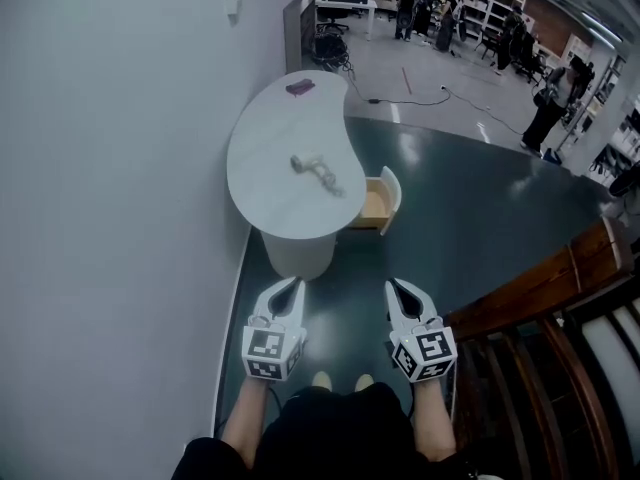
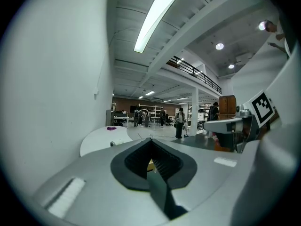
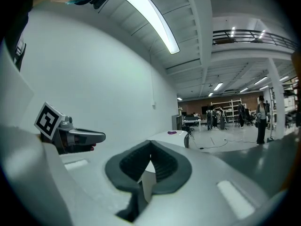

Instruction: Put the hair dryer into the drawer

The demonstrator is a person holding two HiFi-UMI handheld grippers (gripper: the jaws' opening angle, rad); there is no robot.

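On the white kidney-shaped table [image 1: 270, 168], at twelve o'clock from the person in the head view, lay the hair dryer [image 1: 318, 171], flat on the top and a little toward its three o'clock edge. Its long axis ran from about ten o'clock to four o'clock. The thicker end pointed toward ten o'clock, at the wall, and the thinner end pointed toward four o'clock, at the drawer [image 1: 380, 200]. Which end was the nozzle could not be made out at that size. The drawer stood pulled open under the table's four o'clock edge, its pale wooden inside showing and its white front facing three o'clock. The dryer did not touch it. A small purple thing [image 1: 300, 87] sat at the table's far, twelve o'clock end, well apart from the dryer.

Both grippers were held low at six o'clock, side by side over the dark green floor [image 1: 470, 208], aimed at twelve o'clock and well short of the table. The left gripper [image 1: 296, 285] had its jaws pressed together, the tips meeting, with nothing between the dark pads. The right gripper [image 1: 393, 287] was the same, tips together and empty. Dark wooden furniture [image 1: 560, 298] stood at the person's three to four o'clock. Several people [image 1: 548, 103] stood far off across the hall, between twelve and two o'clock.
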